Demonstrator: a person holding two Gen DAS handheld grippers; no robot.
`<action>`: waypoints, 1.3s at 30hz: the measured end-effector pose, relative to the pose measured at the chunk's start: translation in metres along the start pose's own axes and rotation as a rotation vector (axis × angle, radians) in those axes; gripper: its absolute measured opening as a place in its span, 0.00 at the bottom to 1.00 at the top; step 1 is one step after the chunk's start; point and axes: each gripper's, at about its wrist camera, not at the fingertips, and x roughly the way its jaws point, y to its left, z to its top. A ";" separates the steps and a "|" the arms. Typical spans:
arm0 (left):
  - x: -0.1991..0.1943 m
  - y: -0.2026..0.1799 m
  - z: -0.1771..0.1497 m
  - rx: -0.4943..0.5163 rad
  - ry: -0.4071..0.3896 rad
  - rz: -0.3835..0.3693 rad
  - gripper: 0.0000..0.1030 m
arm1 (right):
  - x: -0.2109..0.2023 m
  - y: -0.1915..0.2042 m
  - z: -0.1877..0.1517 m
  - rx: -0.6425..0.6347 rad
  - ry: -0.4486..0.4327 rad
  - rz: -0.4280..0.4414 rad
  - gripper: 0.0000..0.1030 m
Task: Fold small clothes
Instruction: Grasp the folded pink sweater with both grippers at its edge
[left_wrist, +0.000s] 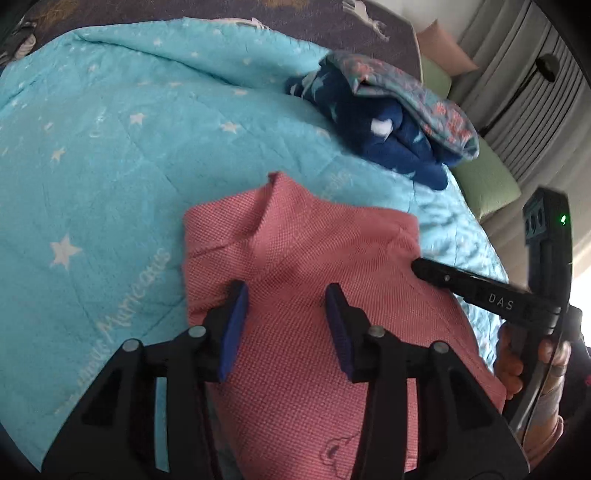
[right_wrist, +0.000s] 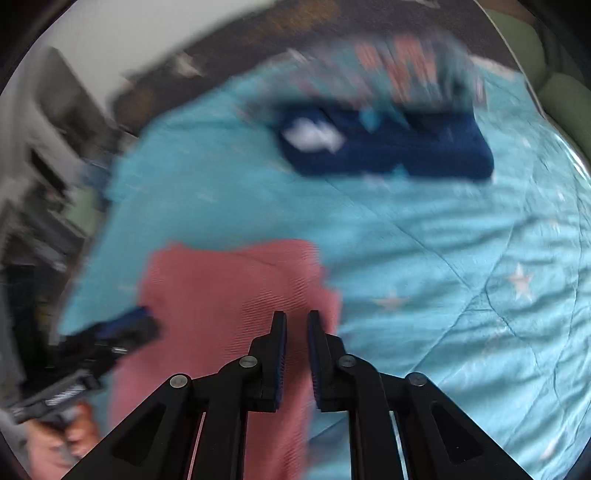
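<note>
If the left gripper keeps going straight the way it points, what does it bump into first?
Most likely the pink garment. The left gripper is open with the pink cloth right beneath and ahead of its fingers. Beyond that lie the blue star blanket and a pile of folded clothes, though depth is hard to judge.

The right claw (left_wrist: 415, 266) has the letters "DAS" on its black side. The blue blanket (left_wrist: 110, 147) has white writing like "Muricatus", partly too faint to read.
</note>
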 end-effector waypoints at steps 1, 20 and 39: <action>-0.005 -0.003 -0.002 0.015 -0.012 0.003 0.44 | -0.003 -0.003 -0.002 0.011 -0.024 0.020 0.10; -0.076 -0.035 -0.039 0.140 -0.073 0.083 0.74 | -0.077 -0.014 -0.083 0.007 -0.005 0.220 0.51; -0.024 0.005 -0.038 -0.022 0.079 -0.168 0.70 | -0.007 -0.005 -0.035 0.049 0.140 0.516 0.62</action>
